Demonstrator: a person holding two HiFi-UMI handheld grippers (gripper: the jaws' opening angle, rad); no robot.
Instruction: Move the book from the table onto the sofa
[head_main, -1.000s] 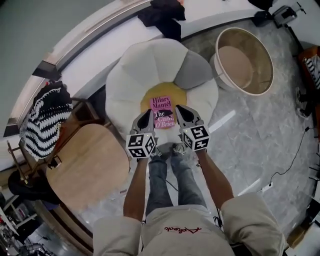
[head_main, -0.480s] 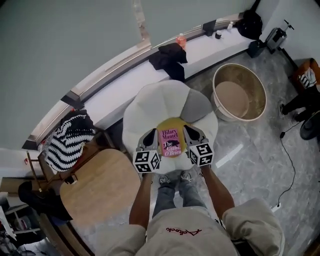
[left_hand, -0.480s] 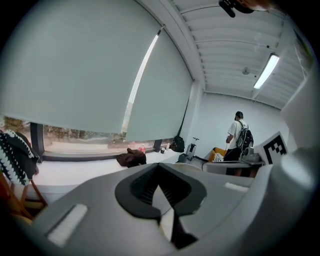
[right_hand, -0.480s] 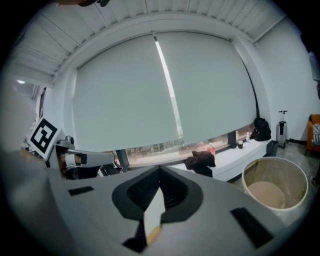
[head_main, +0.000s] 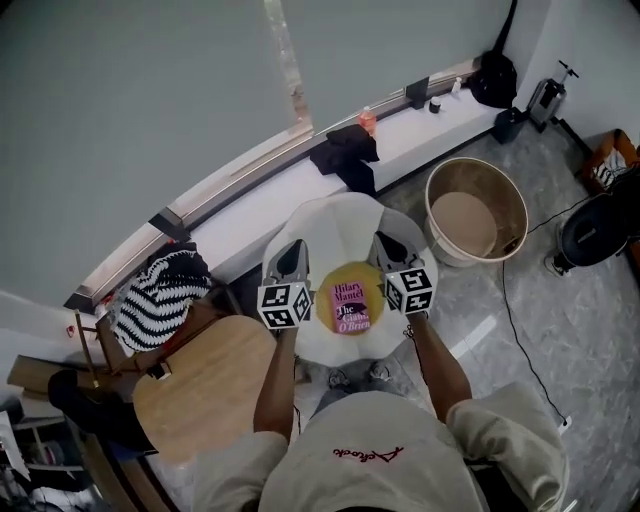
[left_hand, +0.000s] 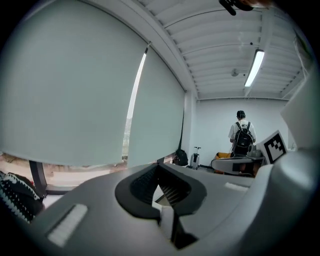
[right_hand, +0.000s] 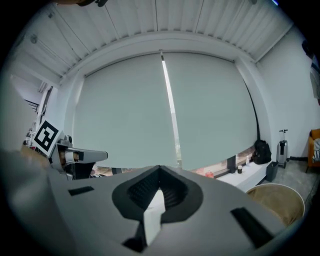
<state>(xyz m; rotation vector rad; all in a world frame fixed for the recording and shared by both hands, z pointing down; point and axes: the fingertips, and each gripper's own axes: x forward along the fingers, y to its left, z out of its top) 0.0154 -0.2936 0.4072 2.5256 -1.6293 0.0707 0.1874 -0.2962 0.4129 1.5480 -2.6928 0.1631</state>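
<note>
The pink book (head_main: 352, 306) lies flat on the yellow centre of the white flower-shaped sofa cushion (head_main: 335, 225), untouched. Both grippers hang above it, one on each side. My left gripper (head_main: 290, 258) is left of the book and shut, holding nothing. My right gripper (head_main: 388, 250) is right of the book, also shut and empty. In the left gripper view the closed left gripper (left_hand: 159, 166) points level at a window blind. The right gripper view shows the closed right gripper (right_hand: 160, 171) facing the same blind.
A round wooden table (head_main: 205, 385) stands at the left. Beside it, a striped cloth (head_main: 155, 300) hangs over a chair. A large round tub (head_main: 478, 212) sits at the right. A black garment (head_main: 345, 150) lies on the window ledge. A person with a backpack (left_hand: 242, 137) stands far off.
Both shut grippers have risen well above the book, and the head view has climbed with them. The book has stayed on the cushion's yellow centre.
</note>
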